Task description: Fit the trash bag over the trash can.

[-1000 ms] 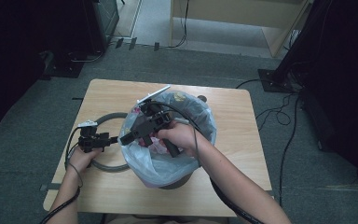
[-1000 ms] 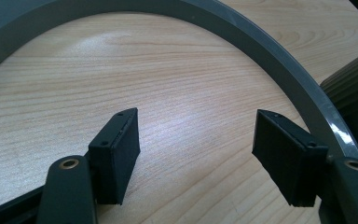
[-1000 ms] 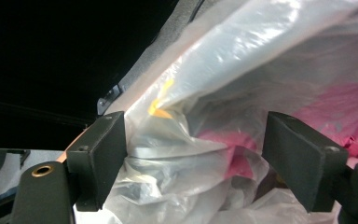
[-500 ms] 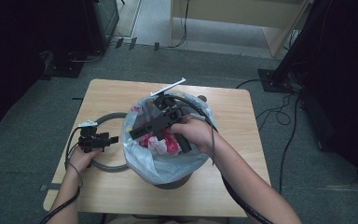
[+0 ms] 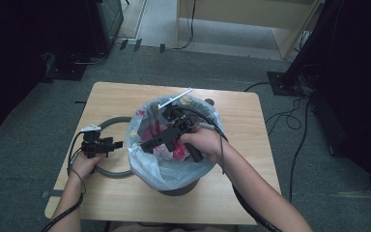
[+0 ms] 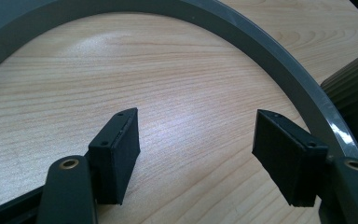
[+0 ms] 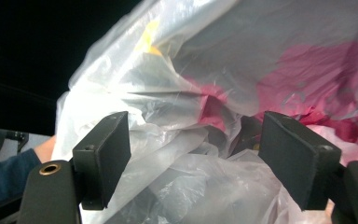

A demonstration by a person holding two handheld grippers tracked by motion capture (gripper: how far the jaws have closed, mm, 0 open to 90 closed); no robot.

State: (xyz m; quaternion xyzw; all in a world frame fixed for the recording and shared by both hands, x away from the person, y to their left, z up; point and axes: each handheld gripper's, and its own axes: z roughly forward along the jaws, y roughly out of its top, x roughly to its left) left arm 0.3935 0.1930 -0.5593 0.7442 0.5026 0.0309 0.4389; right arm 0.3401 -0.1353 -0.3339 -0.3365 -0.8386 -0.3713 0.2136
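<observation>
The bin bag, a thin translucent liner with red and yellow rubbish showing through it, sits in a dark bin near the middle of the wooden table, its rim bunched up loosely above the bin's edge. The right gripper reaches across the bag's mouth, and compared with a second ago it has slid from the left part of the opening toward the middle, its jaws having just been closing a little. In the right gripper view they stand wide apart with crumpled plastic lying between them but not pinched (the pads press on nothing). That reads as lining up for a grab on the bag's rim rather than a grip already made.

To the left, well clear of the bag, the grey ring that probably clamps the liner lies flat on the table. The left gripper hangs over it, no different from the earlier pictures; the left gripper view shows its jaws wide and empty above bare wood inside the ring's curve. So the liner looks freed, and gathering its rim seems the next job
</observation>
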